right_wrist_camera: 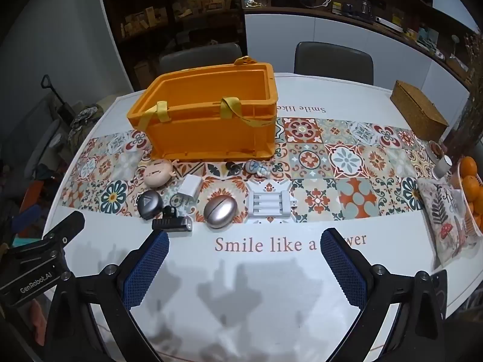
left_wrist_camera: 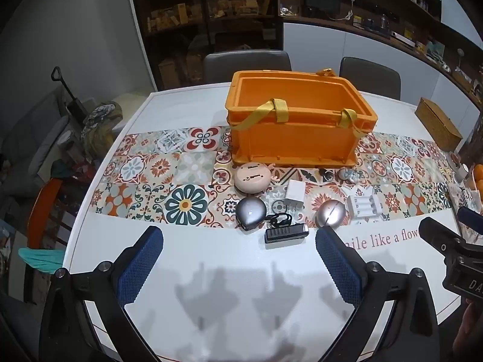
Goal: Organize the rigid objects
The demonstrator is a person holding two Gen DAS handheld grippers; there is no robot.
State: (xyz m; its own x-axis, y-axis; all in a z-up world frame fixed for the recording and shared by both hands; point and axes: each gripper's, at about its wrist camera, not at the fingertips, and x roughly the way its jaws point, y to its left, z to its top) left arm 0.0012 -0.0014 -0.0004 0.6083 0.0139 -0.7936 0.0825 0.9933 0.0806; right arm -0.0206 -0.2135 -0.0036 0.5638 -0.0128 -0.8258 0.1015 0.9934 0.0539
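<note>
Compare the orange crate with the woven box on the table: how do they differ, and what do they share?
The orange crate is open-topped and smooth plastic; the woven box is closed and basket-textured brown. The orange crate has yellow straps; the woven box shows none. The crate looks larger than the box. Both are rectangular and rest on the table.

The oranges (right_wrist_camera: pixel 471 181) at the table's right side are cut off by the picture's edge. Behind the orange crate (right_wrist_camera: pixel 208 126), its far strap (right_wrist_camera: pixel 245 59) barely shows. The small dark thing (right_wrist_camera: pixel 232 166) just near the crate is too small to tell, perhaps an earbud.
</note>
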